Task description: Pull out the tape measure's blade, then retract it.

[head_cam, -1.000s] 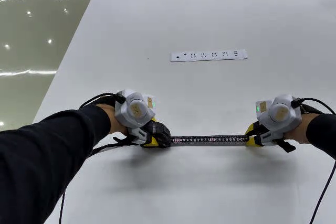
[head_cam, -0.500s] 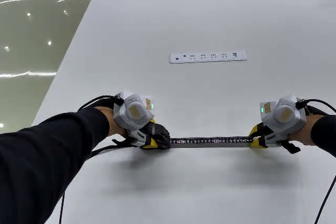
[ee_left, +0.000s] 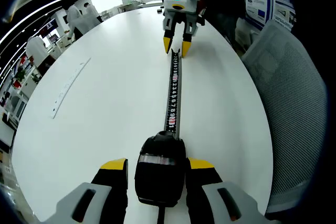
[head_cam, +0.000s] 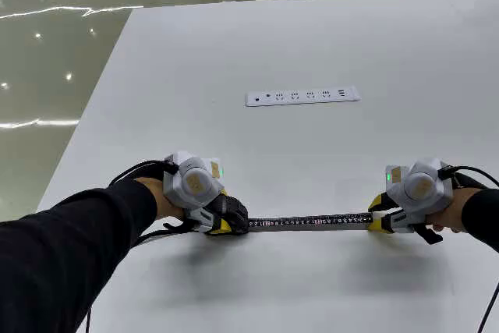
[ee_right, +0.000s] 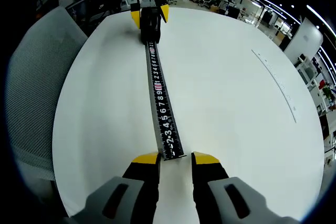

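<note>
table: white, beneath both jaw pairs
blade: drawn out flat, running from left jaws to right jaws
left gripper: clenched around tape measure
right gripper: pinching the blade's end

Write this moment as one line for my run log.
left gripper: shut on case | blade: pulled out along table | right gripper: jaws astride blade tip, grip unclear
</note>
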`<state>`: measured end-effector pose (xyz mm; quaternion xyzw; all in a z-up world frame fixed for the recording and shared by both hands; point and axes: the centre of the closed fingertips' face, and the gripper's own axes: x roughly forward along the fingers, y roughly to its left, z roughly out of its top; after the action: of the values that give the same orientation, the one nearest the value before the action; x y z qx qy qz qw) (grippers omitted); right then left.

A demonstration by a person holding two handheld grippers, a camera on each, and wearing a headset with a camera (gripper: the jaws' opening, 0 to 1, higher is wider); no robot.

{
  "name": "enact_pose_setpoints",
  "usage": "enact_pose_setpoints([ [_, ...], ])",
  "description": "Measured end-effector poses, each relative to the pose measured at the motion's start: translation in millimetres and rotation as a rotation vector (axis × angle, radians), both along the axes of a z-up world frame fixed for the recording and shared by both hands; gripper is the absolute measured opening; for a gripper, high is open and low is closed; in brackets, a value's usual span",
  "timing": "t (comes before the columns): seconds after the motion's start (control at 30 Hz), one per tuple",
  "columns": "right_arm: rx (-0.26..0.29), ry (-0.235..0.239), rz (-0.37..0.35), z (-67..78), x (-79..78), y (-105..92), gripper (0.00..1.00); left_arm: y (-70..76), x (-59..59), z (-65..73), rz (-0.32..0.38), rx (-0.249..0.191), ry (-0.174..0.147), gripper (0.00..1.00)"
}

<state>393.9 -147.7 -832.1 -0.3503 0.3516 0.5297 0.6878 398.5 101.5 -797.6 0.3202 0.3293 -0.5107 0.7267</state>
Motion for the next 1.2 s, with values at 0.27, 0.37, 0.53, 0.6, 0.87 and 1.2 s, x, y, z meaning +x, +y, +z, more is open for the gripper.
enact_pose_setpoints([
  [0.27, 0.167, -0.074, -0.222, 31.9, -3.8, -5.4, 0.52, 64.0, -5.6, 25.1, 0.383, -0.259, 0.002, 0.82],
  [0.37, 0.251, -0.086, -0.333, 48.3, -15.8, -12.8, 0.65, 94.8, -16.1, 37.2, 0.504, -0.34, -0.043, 1.0],
  [0.53, 0.287, -0.126, -0.458, 54.0, -40.8, -44.9, 0.83, 145.9, -46.1, 40.9, 0.679, -0.398, -0.063, 1.0],
  [0.6, 0.319, -0.129, -0.514, 57.8, -51.4, -59.0, 0.89, 160.2, -58.3, 44.5, 0.727, -0.401, -0.097, 1.0],
  [0.87, 0.356, -0.173, -0.61, 81.4, -107.9, -97.6, 1.0, 166.3, -101.5, 57.3, 0.776, -0.442, -0.128, 1.0],
  [1.2, 0.316, -0.179, -0.607, 84.2, -126.6, -112.8, 1.0, 179.2, -108.9, 59.8, 0.779, -0.42, -0.15, 1.0],
])
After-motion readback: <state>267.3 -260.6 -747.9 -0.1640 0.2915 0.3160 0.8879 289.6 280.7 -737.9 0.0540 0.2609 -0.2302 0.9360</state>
